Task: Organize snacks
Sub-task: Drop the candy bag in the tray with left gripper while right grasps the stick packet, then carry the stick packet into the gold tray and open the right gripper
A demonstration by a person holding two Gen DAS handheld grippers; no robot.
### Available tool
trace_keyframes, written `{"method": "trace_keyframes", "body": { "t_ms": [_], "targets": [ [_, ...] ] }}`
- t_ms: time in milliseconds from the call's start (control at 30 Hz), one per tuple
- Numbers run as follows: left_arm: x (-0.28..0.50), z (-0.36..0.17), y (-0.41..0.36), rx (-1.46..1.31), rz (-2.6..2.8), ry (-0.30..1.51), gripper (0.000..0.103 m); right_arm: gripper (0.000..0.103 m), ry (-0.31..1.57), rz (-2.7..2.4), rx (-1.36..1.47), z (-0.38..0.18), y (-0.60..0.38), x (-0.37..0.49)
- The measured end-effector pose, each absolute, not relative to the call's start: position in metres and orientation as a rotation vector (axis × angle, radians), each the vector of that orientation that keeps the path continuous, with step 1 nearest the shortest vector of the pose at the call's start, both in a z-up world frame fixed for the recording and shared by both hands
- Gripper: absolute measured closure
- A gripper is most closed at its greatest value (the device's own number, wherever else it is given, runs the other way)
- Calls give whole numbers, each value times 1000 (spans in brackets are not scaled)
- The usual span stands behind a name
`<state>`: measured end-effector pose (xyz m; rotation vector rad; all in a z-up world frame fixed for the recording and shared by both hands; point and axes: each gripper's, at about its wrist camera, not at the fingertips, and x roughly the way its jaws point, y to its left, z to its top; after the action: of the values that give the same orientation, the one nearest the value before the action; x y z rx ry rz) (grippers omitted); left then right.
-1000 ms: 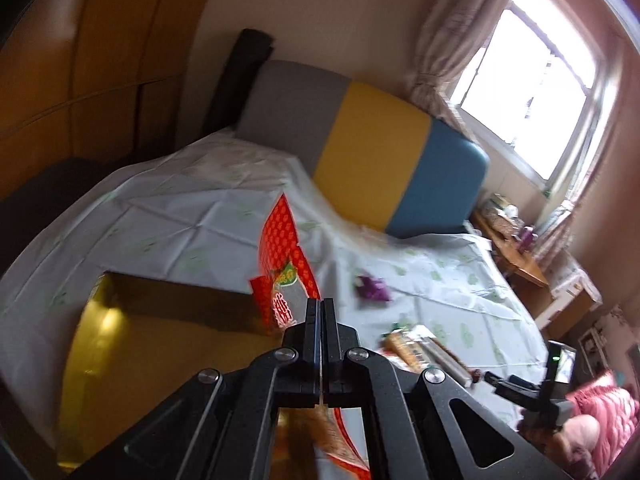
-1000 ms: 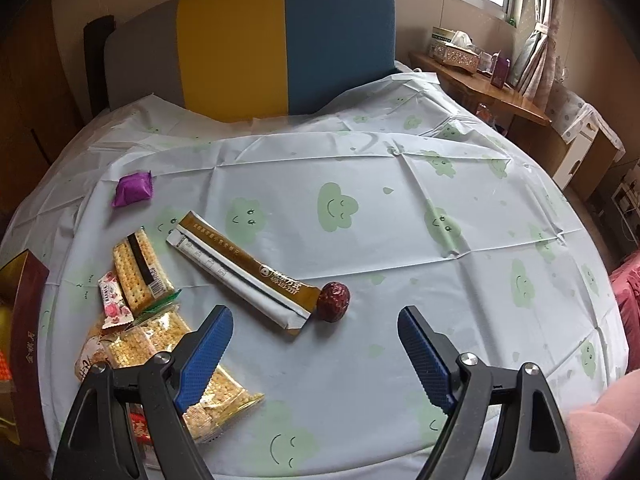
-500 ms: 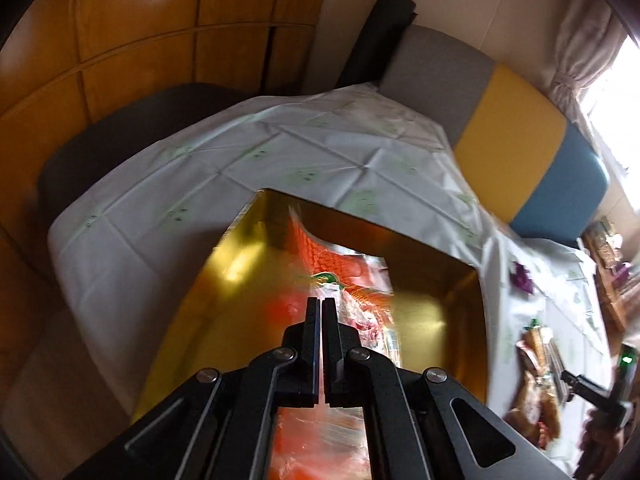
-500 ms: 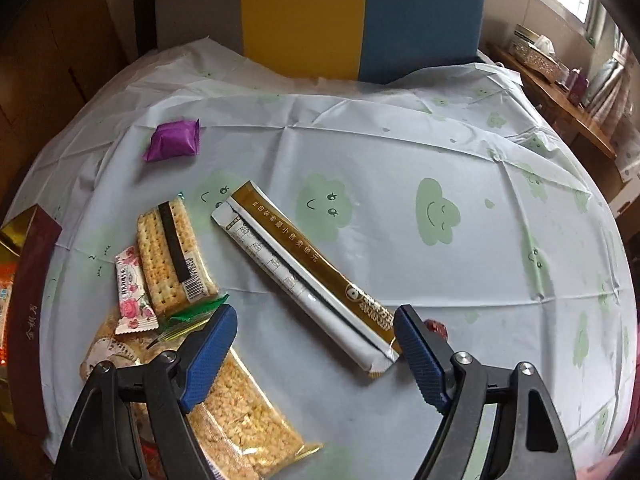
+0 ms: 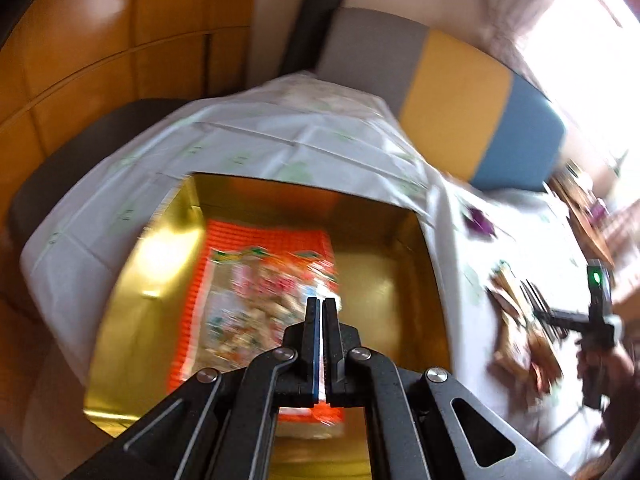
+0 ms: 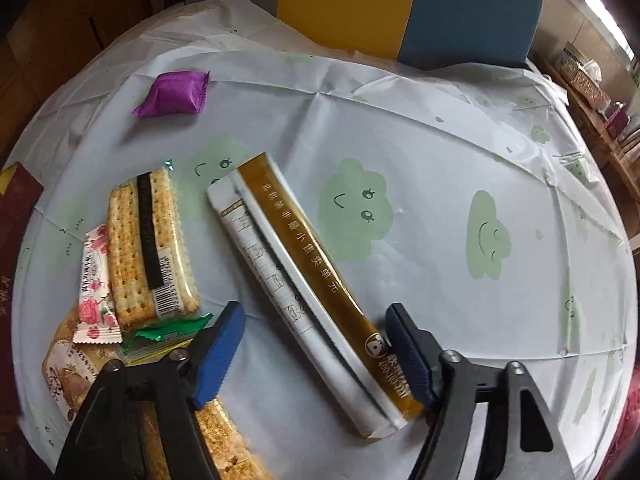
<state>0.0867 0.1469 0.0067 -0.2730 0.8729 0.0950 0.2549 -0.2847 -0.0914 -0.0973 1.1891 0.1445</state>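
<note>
Left gripper (image 5: 322, 304) pinching the red snack bag (image 5: 256, 280), bag lying inside the gold box (image 5: 376, 280); right gripper (image 6: 314, 336) half spread, jaws just closing, astride the near end of the long gold-and-white packet (image 6: 296, 276); pads not yet touching.

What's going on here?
A person with two handheld grippers is sorting snacks. The left gripper is shut on a red snack bag, lowering it into the gold box. The right gripper has just been closing around the long gold-and-white pack; its pads aren't touching it yet.
</note>
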Motion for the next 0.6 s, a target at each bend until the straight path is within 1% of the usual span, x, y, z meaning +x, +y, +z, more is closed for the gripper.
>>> {"method": "trace_keyframes", "body": {
  "t_ms": [67, 133, 367, 467, 600],
  "targets": [
    [86, 5, 132, -251, 60, 881, 101, 62, 1180, 150, -101, -90, -286, 254],
    [85, 4, 118, -232, 27, 889, 101, 68, 1179, 156, -103, -89, -283, 250],
    [73, -3, 91, -172, -31, 906, 101, 71, 1165, 133, -88, -91, -281, 243],
    [67, -7, 86, -149, -29, 908, 101, 74, 1160, 116, -92, -86, -276, 235],
    [62, -11, 83, -128, -24, 913, 101, 76, 1143, 79, -120, -83, -272, 228]
  ]
}}
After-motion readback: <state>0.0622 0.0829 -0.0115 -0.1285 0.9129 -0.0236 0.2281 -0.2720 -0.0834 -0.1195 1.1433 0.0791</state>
